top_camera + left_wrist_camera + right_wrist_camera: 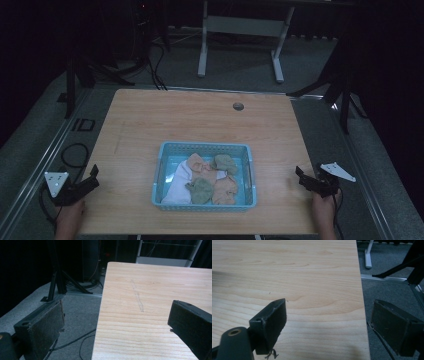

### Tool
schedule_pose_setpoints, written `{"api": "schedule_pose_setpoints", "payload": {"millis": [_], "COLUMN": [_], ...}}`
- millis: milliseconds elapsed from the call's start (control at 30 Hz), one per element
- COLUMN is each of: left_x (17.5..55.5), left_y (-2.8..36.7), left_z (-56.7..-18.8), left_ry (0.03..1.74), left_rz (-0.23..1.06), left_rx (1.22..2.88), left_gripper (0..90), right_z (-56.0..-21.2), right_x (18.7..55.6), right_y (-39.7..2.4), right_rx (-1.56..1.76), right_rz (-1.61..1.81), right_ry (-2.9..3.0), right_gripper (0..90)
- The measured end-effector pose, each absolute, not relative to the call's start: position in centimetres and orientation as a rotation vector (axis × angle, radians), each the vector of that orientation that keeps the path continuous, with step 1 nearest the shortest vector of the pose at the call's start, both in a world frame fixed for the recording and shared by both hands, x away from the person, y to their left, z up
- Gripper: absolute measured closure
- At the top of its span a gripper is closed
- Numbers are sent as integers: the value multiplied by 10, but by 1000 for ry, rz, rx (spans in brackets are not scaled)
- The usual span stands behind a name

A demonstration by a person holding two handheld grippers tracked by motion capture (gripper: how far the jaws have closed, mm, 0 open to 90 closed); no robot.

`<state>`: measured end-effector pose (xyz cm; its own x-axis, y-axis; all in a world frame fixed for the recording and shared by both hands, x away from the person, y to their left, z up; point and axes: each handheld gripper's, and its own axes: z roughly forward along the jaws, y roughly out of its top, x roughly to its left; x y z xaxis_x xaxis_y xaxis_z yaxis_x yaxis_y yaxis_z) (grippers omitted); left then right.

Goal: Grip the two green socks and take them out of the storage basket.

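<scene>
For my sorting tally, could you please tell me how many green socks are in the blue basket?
2: one green sock at the basket's far right, another near its front middle. More may be hidden underneath.

The left gripper (93,176) sits at about eight o'clock in the high view, held by the left hand (69,216), its fingers (42,327) spread wide with nothing between them. The right gripper (302,176) sits at about four o'clock, in the right hand (326,210), fingers (272,322) likewise wide apart and empty.
</scene>
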<state>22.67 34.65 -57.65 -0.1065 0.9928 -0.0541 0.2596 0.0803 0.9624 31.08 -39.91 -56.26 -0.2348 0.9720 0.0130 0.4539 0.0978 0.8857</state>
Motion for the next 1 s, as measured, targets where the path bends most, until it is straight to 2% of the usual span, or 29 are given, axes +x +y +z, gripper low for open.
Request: {"api": "schedule_pose_setpoints", "payload": {"millis": [500, 1000], "left_x": [227, 227], "left_y": [347, 347], "left_z": [-577, -576], "left_ry": [1511, 1515], "left_rz": [1091, 1091], "left_rx": [1302, 1301], "left_gripper": [7, 7], "right_z": [-559, -543], "right_x": [313, 321], "right_y": [-392, -403], "right_rx": [1391, 1514], "right_rz": [1074, 771], "right_ry": [1951, 2232], "right_gripper": [130, 130]}}
